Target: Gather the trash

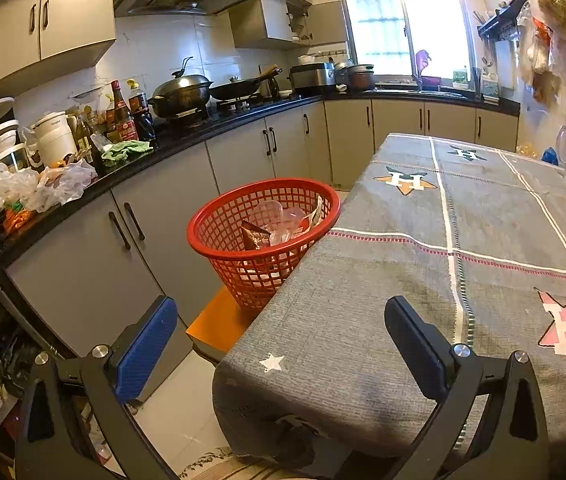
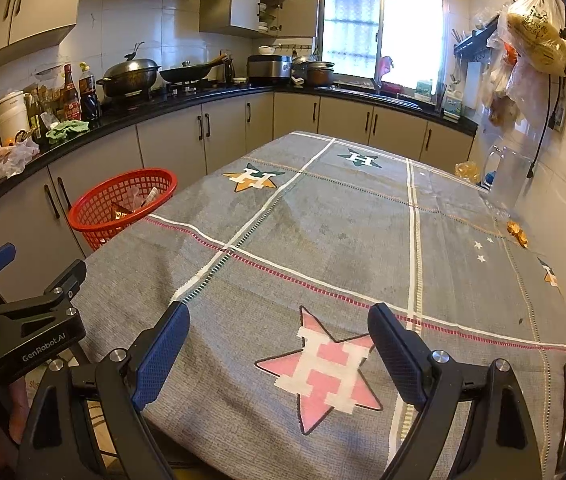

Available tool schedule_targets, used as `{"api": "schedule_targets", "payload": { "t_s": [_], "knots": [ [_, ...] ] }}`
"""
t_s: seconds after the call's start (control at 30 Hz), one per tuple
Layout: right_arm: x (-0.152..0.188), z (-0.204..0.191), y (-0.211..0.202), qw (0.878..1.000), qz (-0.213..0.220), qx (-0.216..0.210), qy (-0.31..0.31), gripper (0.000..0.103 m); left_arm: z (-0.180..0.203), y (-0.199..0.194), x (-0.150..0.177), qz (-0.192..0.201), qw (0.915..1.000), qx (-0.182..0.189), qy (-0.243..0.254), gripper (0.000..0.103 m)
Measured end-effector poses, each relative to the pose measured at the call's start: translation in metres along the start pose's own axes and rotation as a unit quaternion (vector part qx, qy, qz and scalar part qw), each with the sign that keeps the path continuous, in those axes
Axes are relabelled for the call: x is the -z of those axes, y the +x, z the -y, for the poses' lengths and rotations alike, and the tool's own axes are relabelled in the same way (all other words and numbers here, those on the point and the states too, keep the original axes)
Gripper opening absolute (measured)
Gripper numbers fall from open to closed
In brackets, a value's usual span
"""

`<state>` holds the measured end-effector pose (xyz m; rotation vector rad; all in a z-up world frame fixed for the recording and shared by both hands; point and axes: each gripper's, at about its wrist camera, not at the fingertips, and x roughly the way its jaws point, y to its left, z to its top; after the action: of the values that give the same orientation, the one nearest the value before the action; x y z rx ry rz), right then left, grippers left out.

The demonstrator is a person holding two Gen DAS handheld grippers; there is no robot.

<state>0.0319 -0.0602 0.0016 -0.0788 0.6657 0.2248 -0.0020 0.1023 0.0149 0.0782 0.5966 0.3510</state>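
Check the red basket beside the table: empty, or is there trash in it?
Not empty. The red basket stands upright and holds a brown wrapper and clear plastic pieces, lying below its rim.

Left gripper (image 1: pixel 283 340): black angular frame w/ triangular cutouts, two flat fingers (image 1: pixel 145 348) faced w/ blue textured pads, round silver screws at the pivots. Right gripper (image 2: pixel 279 356): same build, black arms, blue dimpled pads (image 2: pixel 161 356), silver bolt heads. From right wrist cam, the left unit's black body carries white "GenRobot.AI" lettering plus small silver screws.
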Motion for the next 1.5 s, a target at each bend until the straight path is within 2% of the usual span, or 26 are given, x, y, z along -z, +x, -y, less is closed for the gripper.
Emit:
{"api": "schedule_targets", "payload": {
  "t_s": [1.27, 1.37, 1.43, 1.47, 1.5],
  "knots": [
    [0.006, 0.008, 0.012, 1.0, -0.015, 0.004, 0.007, 0.094, 0.001, 0.004, 0.001, -0.004, 0.9999, 0.002, 0.012, 0.103],
    [0.004, 0.028, 0.019, 0.999, -0.027, 0.012, 0.036, 0.094, 0.012, 0.01, -0.007, -0.012, 0.9993, 0.029, 0.023, 0.103],
    [0.003, 0.054, 0.028, 0.996, -0.039, 0.043, 0.068, 0.095, 0.028, 0.016, -0.014, -0.024, 0.9969, 0.065, 0.037, 0.103],
    [0.003, 0.071, 0.033, 0.993, -0.047, 0.06, 0.089, 0.097, 0.043, 0.02, -0.02, -0.037, 0.9932, 0.098, 0.049, 0.103],
    [0.003, 0.086, 0.039, 0.99, -0.056, 0.074, 0.105, 0.098, 0.051, 0.022, -0.023, -0.043, 0.991, 0.115, 0.054, 0.103]
  ]
}}
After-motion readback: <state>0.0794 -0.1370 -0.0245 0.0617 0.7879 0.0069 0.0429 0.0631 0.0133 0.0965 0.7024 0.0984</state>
